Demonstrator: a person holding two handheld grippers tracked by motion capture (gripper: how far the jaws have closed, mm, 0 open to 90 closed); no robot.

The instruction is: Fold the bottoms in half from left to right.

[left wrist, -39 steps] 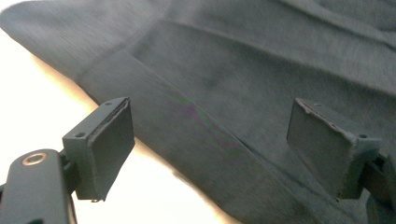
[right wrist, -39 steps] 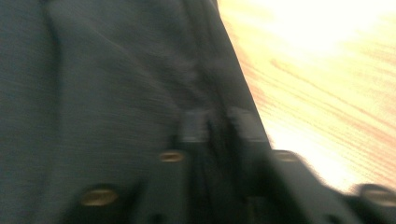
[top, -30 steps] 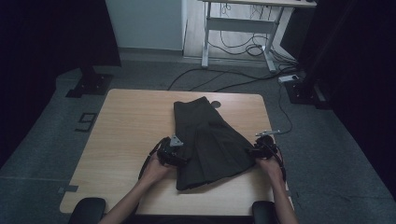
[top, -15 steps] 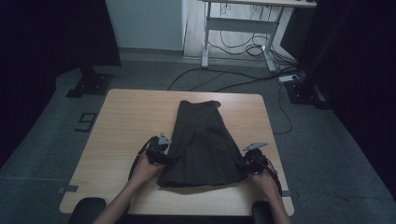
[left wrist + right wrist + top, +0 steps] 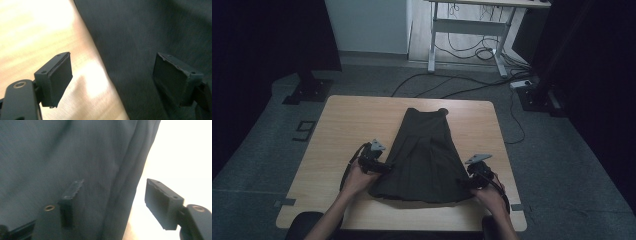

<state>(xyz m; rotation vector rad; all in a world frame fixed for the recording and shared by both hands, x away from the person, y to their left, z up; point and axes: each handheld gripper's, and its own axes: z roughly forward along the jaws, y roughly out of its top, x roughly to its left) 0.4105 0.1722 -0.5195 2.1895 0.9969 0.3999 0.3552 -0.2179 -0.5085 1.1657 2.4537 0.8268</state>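
Wooden table (image 5: 342, 130): open claws straddle dark skirt (image 5: 424, 155) side edges.

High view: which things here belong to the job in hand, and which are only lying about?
In the job:
dark skirt
left gripper
right gripper
wooden table

Lying about:
cables on the floor
desk frame
black stand base
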